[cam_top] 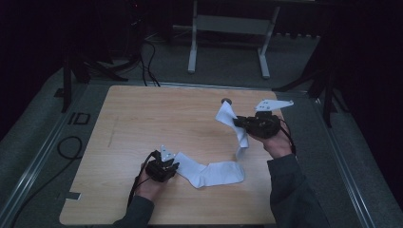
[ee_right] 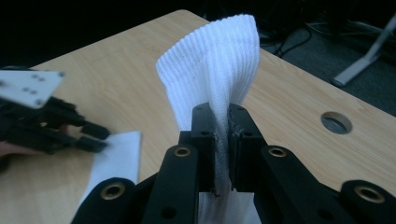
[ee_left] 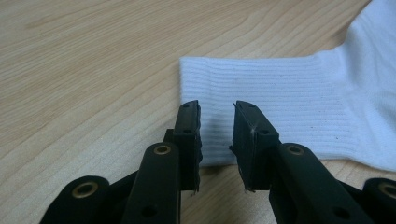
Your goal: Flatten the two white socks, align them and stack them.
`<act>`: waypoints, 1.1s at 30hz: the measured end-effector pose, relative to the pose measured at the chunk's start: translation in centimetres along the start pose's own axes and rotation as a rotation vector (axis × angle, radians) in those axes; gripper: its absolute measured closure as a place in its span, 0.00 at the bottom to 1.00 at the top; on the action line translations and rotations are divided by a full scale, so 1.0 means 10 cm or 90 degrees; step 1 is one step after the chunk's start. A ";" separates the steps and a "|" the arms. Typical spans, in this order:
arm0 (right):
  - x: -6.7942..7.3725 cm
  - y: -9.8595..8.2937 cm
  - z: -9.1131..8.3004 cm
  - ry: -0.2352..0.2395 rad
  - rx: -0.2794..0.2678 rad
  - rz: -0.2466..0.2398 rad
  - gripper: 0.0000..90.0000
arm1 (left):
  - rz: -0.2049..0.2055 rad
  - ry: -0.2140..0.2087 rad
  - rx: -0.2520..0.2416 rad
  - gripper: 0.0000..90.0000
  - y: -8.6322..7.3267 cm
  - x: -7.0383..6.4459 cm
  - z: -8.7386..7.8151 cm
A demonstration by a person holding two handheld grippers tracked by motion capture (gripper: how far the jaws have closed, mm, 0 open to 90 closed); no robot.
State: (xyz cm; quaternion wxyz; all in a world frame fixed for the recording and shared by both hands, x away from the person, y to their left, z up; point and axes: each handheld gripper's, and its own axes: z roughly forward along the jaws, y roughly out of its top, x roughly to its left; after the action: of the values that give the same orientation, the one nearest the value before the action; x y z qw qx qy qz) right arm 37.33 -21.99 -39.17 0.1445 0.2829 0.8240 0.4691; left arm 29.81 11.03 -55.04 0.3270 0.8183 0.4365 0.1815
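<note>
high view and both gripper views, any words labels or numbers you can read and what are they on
"ID": dark letters on the grey floor left of the table.
Nothing readable on the held sock, the flat sock, the left gripper or the right gripper.

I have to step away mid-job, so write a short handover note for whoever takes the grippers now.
Right gripper: shut on the lifted sock, held by its ribbed cuff above the table.
Left gripper: open, jaws low at the cuff edge of the flat sock; not gripping it.
Done: one white sock is picked up; the other lies flat near the table's front.
Left: probably grip the flat sock, then bring the two together.
</note>
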 end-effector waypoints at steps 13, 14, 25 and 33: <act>0.36 -0.07 -0.22 0.042 -0.007 -0.029 0.91 | -0.003 0.001 -0.002 0.79 0.01 0.01 -0.01; 0.39 -0.08 -0.21 0.045 -0.005 -0.032 0.91 | -0.004 0.001 -0.003 0.79 0.01 0.01 -0.01; 0.57 -0.31 0.18 0.077 0.050 -0.015 0.91 | -0.016 0.007 -0.007 0.79 0.01 0.06 -0.04; 0.77 -0.46 0.52 0.079 0.075 0.008 0.91 | -0.030 0.021 -0.012 0.79 0.00 0.13 -0.07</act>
State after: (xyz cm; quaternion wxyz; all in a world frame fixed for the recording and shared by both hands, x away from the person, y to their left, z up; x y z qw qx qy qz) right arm 32.23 -15.61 -45.55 0.0729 0.2667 0.8558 0.4372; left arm 30.12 12.41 -54.53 0.3319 0.8014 0.4593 0.1912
